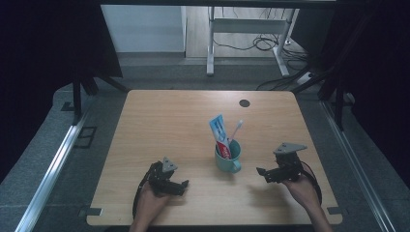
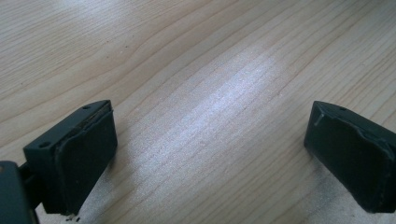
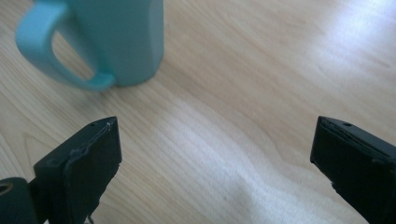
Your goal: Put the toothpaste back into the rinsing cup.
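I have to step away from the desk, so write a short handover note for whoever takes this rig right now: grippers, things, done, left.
Left gripper: open, holding nothing, low over bare wood.
Right gripper: open, holding nothing, jaws pointing toward the teal mug, apart from it.
The mug stands upright on the table, handle toward the person. Toothpaste tube and toothbrush stand in it.
Done: both items sit in the mug.
Left: probably nothing, or moving the mug; confirm.

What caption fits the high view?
Two open hand-held grippers flank a teal mug holding toothpaste and toothbrush.
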A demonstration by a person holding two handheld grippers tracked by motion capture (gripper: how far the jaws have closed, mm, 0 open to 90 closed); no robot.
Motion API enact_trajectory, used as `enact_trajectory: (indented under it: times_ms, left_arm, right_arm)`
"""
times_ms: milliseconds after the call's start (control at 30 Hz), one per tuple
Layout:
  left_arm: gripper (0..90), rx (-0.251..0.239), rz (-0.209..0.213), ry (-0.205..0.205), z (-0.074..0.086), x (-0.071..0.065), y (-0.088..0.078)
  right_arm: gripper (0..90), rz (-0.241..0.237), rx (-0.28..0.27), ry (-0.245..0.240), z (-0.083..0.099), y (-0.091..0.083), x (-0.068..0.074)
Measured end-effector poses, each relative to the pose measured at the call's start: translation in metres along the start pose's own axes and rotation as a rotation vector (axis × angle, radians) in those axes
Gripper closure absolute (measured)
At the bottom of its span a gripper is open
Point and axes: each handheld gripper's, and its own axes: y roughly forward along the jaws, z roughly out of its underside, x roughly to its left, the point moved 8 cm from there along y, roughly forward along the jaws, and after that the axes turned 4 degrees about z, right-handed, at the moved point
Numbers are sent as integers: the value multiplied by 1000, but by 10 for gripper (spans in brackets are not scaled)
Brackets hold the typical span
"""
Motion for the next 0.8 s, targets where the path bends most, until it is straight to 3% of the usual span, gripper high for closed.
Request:
enact_trajectory:
  times_ms: [800]
  left_arm:
    - [27,-1,-2,2,0,0,0]
  right_arm:
    - [18,23,42,15,58,27,11]
